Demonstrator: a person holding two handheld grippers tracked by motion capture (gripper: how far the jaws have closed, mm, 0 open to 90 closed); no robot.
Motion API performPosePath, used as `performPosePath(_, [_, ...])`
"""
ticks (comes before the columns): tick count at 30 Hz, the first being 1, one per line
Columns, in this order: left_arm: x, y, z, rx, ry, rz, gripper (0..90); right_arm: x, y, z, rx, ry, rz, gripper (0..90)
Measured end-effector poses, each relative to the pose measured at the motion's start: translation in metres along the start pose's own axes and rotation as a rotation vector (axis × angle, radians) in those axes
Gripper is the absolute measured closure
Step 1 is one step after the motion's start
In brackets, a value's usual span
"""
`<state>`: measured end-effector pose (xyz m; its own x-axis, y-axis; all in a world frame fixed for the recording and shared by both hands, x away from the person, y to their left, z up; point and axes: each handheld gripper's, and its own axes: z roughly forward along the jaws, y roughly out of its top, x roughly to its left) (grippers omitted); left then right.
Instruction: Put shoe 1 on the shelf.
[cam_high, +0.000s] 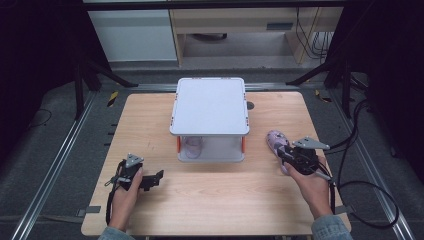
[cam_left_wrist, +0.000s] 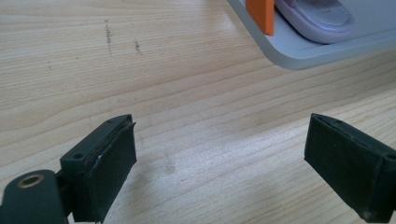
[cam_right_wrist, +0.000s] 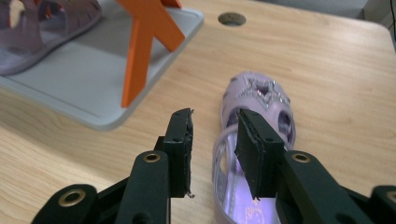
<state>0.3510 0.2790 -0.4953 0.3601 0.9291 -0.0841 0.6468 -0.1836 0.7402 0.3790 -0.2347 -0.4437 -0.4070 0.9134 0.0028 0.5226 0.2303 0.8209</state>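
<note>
A purple child's sandal (cam_high: 274, 139) lies on the wooden table to the right of a grey two-tier shelf (cam_high: 210, 105). My right gripper (cam_high: 285, 152) is at its heel end. In the right gripper view, the right gripper (cam_right_wrist: 214, 116) straddles the left side wall of the sandal (cam_right_wrist: 261, 93), one jaw inside and one outside, with a gap still showing. A second purple sandal (cam_high: 192, 145) sits on the shelf's lower tray (cam_left_wrist: 317, 51), and this shelved sandal (cam_left_wrist: 317, 18) is at the top right of the left gripper view. My left gripper (cam_high: 155, 180) rests open near the table's front left; the left gripper (cam_left_wrist: 223, 126) has bare wood between its jaws.
Orange posts (cam_right_wrist: 140, 51) hold up the shelf's top tier. A round hole (cam_right_wrist: 232, 18) is in the table behind the loose sandal. Cables trail off the right edge (cam_high: 350, 150). The table's front edge lies just behind both hands.
</note>
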Motion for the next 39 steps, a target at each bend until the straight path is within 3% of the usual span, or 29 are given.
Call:
performPosePath(9, [0.001, -0.001, 0.004, 0.015, -0.004, 0.004, 8.9, 0.0, -0.014, 0.01, 0.045, 0.004, 0.004, 65.1])
performPosePath(13, [0.0, -0.001, 0.003, 0.02, -0.007, -0.002, 9.0, 0.001, -0.018, 0.023, 0.085, -0.001, 0.004, 65.7])
performPosePath(16, [0.001, -0.001, 0.004, 0.02, -0.005, 0.006, 9.0, 0.001, -0.019, 0.03, 0.107, -0.009, -0.007, 78.0])
performPosePath(17, [0.001, -0.001, 0.004, 0.02, -0.005, 0.006, 9.0, 0.001, -0.019, 0.03, 0.107, -0.009, -0.007, 78.0])
performPosePath(18, [0.0, -0.001, 0.004, 0.02, -0.006, 0.006, 9.0, -0.001, -0.018, 0.03, 0.101, -0.02, -0.002, 85.3])
performPosePath(21, [0.001, -0.001, 0.004, 0.017, -0.01, -0.003, 9.0, -0.001, -0.019, 0.026, 0.096, -0.02, -0.008, 86.2])
performPosePath(28, [0.002, -0.001, 0.002, 0.018, -0.008, -0.008, 9.0, 0.027, -0.027, -0.009, 0.029, 0.069, -0.037, 86.2])
performPosePath(29, [0.001, 0.0, 0.001, 0.013, -0.01, -0.007, 9.0, 0.043, -0.034, -0.02, 0.002, 0.1, -0.044, 86.2])
performPosePath(30, [0.001, 0.0, 0.001, 0.013, -0.01, -0.007, 9.0, 0.043, -0.034, -0.02, 0.002, 0.1, -0.044, 86.2])
performPosePath(31, [0.001, 0.0, 0.001, 0.015, -0.01, -0.004, 9.0, 0.058, -0.039, -0.028, -0.001, 0.126, -0.058, 86.2])
performPosePath(37, [0.001, 0.0, 0.001, 0.013, -0.012, -0.008, 9.0, 0.105, -0.042, -0.031, -0.001, 0.209, -0.115, 85.8])
performPosePath(39, [0.001, 0.0, 0.002, 0.017, -0.012, -0.008, 9.0, 0.112, -0.041, -0.029, 0.002, 0.222, -0.126, 85.8])
